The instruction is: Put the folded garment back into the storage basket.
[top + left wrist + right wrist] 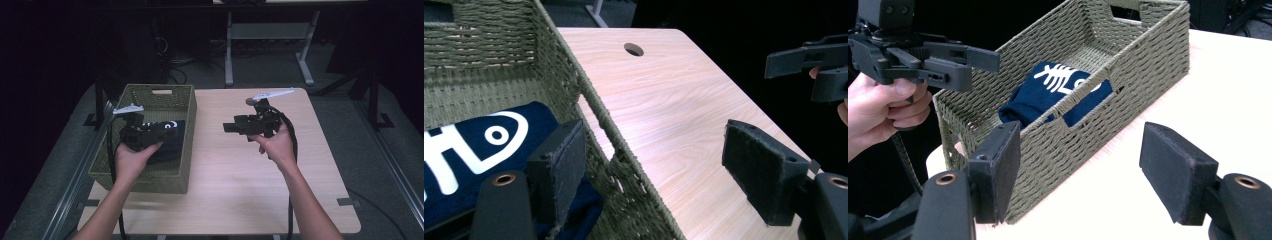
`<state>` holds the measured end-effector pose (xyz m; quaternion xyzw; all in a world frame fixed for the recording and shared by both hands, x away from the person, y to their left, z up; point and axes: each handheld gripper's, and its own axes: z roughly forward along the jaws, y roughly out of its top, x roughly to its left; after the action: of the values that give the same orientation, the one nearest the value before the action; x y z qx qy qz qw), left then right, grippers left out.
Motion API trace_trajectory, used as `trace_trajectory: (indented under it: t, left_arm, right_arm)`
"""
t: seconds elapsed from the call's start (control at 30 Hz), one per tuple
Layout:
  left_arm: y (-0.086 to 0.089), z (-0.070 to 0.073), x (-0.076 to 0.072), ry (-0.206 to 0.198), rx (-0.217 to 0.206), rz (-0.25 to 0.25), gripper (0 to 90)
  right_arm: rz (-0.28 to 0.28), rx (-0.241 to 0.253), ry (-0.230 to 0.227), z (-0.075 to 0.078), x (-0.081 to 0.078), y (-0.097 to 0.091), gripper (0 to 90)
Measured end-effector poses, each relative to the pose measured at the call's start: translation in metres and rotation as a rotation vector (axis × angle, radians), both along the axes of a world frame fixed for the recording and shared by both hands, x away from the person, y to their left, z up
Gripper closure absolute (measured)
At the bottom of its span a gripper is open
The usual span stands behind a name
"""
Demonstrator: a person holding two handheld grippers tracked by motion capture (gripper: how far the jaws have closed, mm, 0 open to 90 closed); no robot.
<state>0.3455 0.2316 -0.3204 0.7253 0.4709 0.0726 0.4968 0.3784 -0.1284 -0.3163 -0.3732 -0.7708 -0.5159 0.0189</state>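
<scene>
A woven green basket is seen at the table's nine o'clock side in the high view, and a folded navy cloth with white print is laid inside it, toward the basket's near right corner. The left gripper is held over the basket, just above the cloth; in the left gripper view its jaws are spread wide, one pad above the cloth and the other beyond the basket wall, over the bare tabletop, with nothing pressed between them. The right gripper is held above the table's middle, pointed toward nine o'clock at the basket. In the right gripper view its jaws are likewise released and empty, the basket and cloth being framed between them.
</scene>
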Motion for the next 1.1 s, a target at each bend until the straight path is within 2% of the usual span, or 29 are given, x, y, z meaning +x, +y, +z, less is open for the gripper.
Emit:
trace_trajectory:
  t: [0.33,0.43,0.77,1.1]
  left_arm:
    - [-0.017,0.001,-0.001,-0.005,0.004,-0.035,25.5]
    - [-0.022,0.002,-0.002,-0.01,0.002,-0.03,24.1]
    - [-0.037,0.001,-0.002,-0.004,-0.001,-0.058,22.9]
    - [-0.057,0.001,-0.004,-0.014,0.013,-0.095,22.3]
  right_arm:
    - [-0.025,-0.008,0.0,-0.002,-0.003,-0.02,32.3]
    - [-0.037,-0.015,-0.007,-0.004,-0.005,-0.028,32.3]
    - [-0.071,-0.025,0.009,-0.012,-0.009,-0.051,32.3]
    - [-0.101,-0.034,0.024,-0.02,-0.015,-0.073,32.3]
